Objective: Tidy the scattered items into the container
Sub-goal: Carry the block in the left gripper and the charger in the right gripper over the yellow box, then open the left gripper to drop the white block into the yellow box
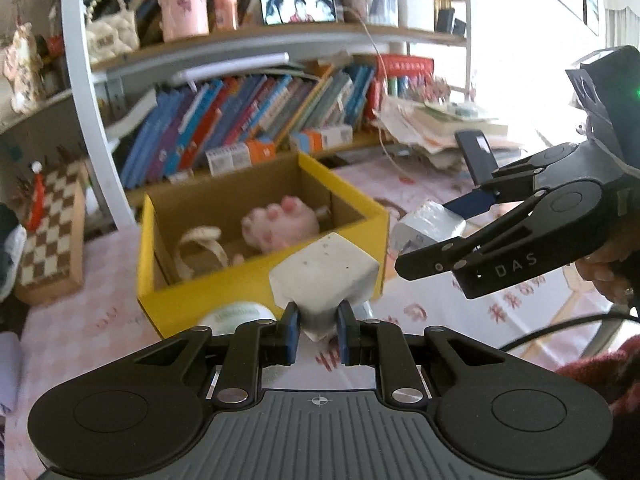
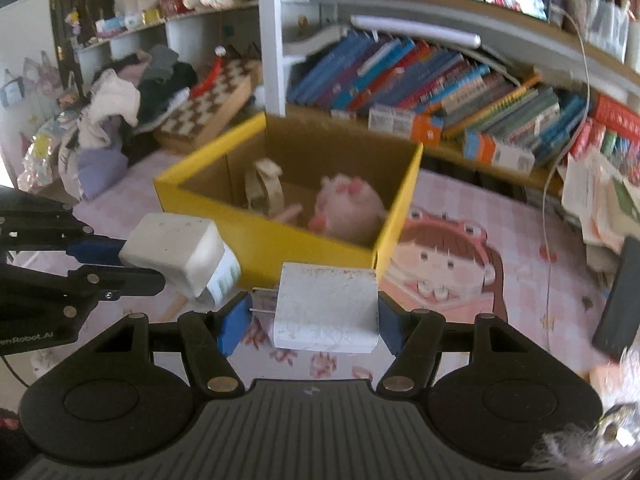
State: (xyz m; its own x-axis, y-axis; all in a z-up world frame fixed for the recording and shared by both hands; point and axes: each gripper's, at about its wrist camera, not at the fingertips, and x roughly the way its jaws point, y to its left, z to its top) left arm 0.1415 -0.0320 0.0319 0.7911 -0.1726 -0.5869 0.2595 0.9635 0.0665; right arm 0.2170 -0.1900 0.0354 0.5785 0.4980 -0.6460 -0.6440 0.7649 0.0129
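A yellow cardboard box (image 1: 256, 280) stands on the table; it also shows in the right wrist view (image 2: 280, 240). Inside lie a pink plush paw (image 1: 280, 224) and a beige strap (image 1: 204, 248). My left gripper (image 1: 318, 332) is shut on a white charger block (image 1: 324, 280) and holds it in front of the box's near wall. My right gripper (image 2: 312, 320) is shut on another white plug charger (image 2: 328, 304), just short of the box's corner. In the left wrist view the right gripper (image 1: 440, 236) carries its charger (image 1: 428, 228) at the box's right end.
The table has a pink cartoon cloth (image 2: 460, 264). A bookshelf (image 1: 260, 112) runs behind the box. A checkered board (image 1: 52, 236) leans at the left. A round white tin (image 1: 236, 314) lies before the box. A dark phone (image 2: 620, 300) lies at the right, below piled papers (image 2: 600, 200).
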